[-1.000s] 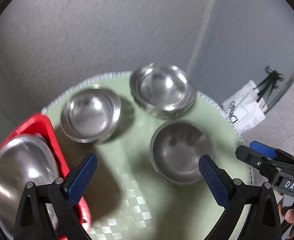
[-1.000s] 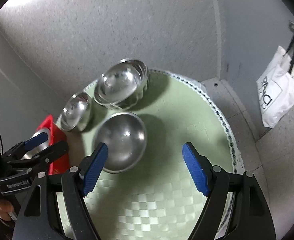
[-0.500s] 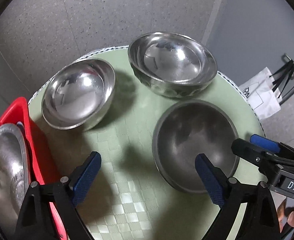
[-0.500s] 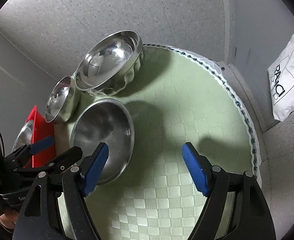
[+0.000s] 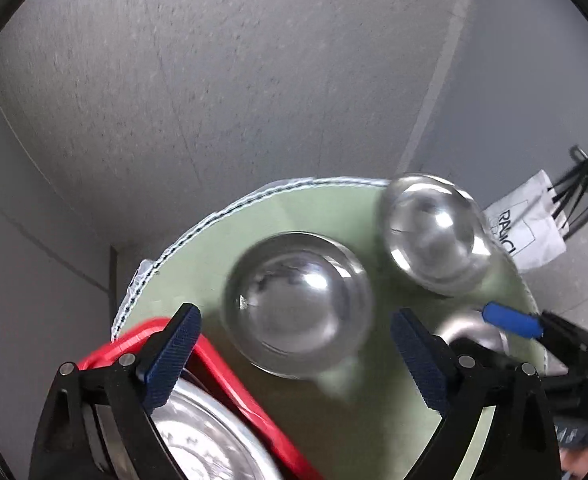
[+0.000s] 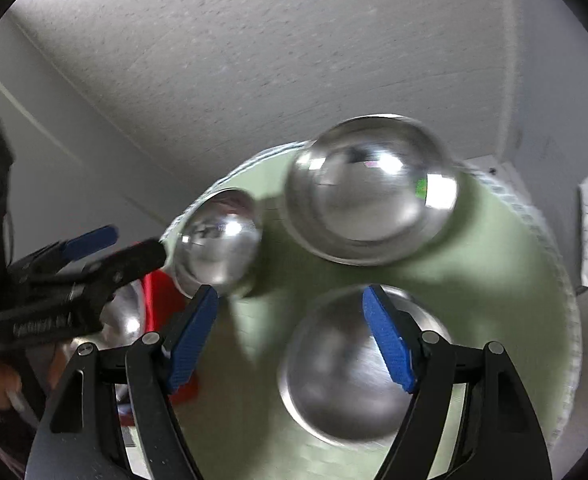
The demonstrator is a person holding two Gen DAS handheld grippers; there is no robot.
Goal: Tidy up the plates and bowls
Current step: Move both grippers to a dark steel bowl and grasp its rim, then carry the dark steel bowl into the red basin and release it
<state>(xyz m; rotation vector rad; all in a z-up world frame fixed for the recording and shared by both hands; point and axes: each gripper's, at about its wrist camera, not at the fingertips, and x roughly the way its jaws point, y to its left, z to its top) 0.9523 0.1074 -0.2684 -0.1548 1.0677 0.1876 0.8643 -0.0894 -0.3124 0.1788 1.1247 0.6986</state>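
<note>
Three steel bowls stand on a round green mat (image 5: 334, 420). In the left wrist view a small bowl (image 5: 298, 304) lies just ahead of my open, empty left gripper (image 5: 296, 354), and a stack of larger bowls (image 5: 434, 232) is at the far right. In the right wrist view the near bowl (image 6: 354, 364) sits under my open right gripper (image 6: 289, 340), whose right finger is over its rim. The stack (image 6: 370, 188) is behind it and the small bowl (image 6: 217, 240) to the left. Both views are blurred.
A red rack (image 5: 229, 384) at the mat's left edge holds a steel dish (image 5: 201, 440). A white paper bag (image 5: 526, 228) stands on the floor at the right. Grey walls close in behind the mat (image 6: 277, 412).
Both grippers have swung left and tilted up. The left one now faces the small bowl instead of the near bowl. The right one has moved over the near bowl.
</note>
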